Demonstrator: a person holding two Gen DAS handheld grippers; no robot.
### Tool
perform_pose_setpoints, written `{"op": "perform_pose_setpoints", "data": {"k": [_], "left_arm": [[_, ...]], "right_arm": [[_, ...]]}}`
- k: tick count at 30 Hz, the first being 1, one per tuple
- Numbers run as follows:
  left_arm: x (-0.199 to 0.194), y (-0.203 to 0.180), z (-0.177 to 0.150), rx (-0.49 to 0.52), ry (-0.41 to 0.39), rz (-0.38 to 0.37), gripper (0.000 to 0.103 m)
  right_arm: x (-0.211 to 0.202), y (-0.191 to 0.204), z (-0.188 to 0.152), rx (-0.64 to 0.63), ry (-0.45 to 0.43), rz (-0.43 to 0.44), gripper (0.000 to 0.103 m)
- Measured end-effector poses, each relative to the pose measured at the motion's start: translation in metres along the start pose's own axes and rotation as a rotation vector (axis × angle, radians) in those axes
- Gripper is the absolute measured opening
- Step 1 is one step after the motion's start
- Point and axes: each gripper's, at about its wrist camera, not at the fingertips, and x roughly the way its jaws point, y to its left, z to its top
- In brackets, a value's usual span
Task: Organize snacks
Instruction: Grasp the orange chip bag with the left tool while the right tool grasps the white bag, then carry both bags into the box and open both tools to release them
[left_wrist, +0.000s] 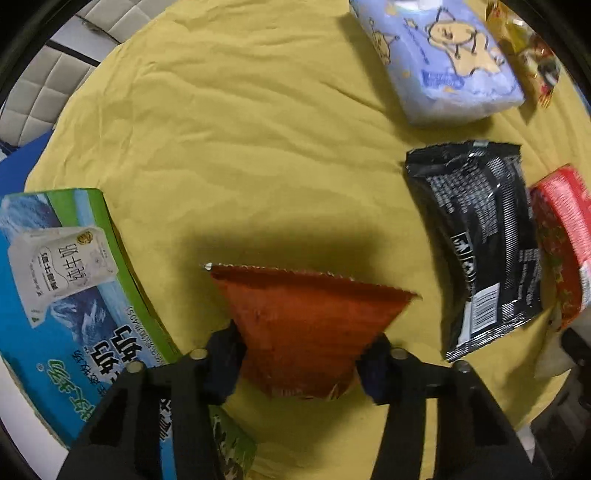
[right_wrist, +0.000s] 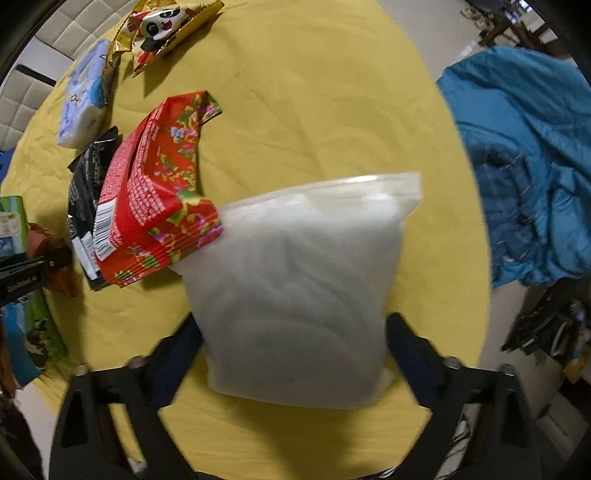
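Presently my left claw (left_wrist: 301, 363) has its two fingers pressed against the sides of an orange-red snack bag (left_wrist: 310, 325), which stands up between them above the yellow tablecloth (left_wrist: 240, 147); the bag's crimped top edge points away from me. Taking this bag as landmark: the blue-green milk carton box (left_wrist: 74, 280) lies just to its left, the black packet (left_wrist: 480, 243) well to its right, and the red floral packet (left_wrist: 561, 236) beyond that, touching the black one. A pale blue tissue pack (left_wrist: 443, 62) lies farther off, up and to the right.

My right claw (right_wrist: 295, 354) is spread wide, one finger on each side of a white frosted zip bag (right_wrist: 303, 291), pads against its lower flanks. I cannot tell whether the bag is lifted. Its upper left corner overlaps the red floral packet. A panda-print gold packet (right_wrist: 166, 29) lies at the cloth's far edge.
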Motion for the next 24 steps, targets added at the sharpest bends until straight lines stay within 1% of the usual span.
{"op": "perform_pose_setpoints", "data": {"k": [1,2,4,6,10,12,15,17,21,22,23,24], "left_arm": [[0.001,0.001,-0.001,-0.007,-0.008,-0.009,0.038],[0.0,0.003,-0.003,-0.014,-0.018,-0.013,0.038],[-0.008,0.01,-0.009,-0.031,-0.031,-0.019,0.037],[-0.016,0.015,-0.018,-0.043,-0.05,-0.035,0.037],[-0.032,0.024,-0.033,-0.059,-0.106,-0.041,0.037],[-0.041,0.028,-0.047,-0.07,-0.133,-0.052,0.036],[-0.057,0.039,-0.069,-0.098,-0.167,-0.077,0.036],[-0.067,0.047,-0.086,-0.126,-0.191,-0.098,0.036],[-0.088,0.066,-0.118,-0.165,-0.238,-0.12,0.037],[-0.099,0.064,-0.122,-0.172,-0.249,-0.134,0.037],[-0.118,0.06,-0.132,-0.186,-0.256,-0.161,0.037],[-0.124,0.068,-0.139,-0.2,-0.265,-0.184,0.037]], "right_arm": [[0.002,-0.001,-0.001,0.005,0.001,-0.01,0.082],[0.002,0.0,-0.002,0.007,-0.012,-0.019,0.08],[-0.001,0.001,-0.006,0.004,-0.028,-0.034,0.073],[-0.005,0.002,-0.01,0.003,-0.042,-0.044,0.069],[-0.013,0.0,-0.026,0.014,-0.042,-0.049,0.068],[-0.021,0.002,-0.037,0.013,-0.048,-0.055,0.067],[-0.033,0.002,-0.055,0.024,-0.056,-0.029,0.067],[-0.046,0.005,-0.069,0.023,-0.077,-0.008,0.067],[-0.078,0.033,-0.092,-0.018,-0.126,0.035,0.067],[-0.086,0.046,-0.096,-0.031,-0.136,0.044,0.067],[-0.097,0.061,-0.101,-0.052,-0.155,0.061,0.067],[-0.106,0.075,-0.103,-0.077,-0.169,0.071,0.067]]}}
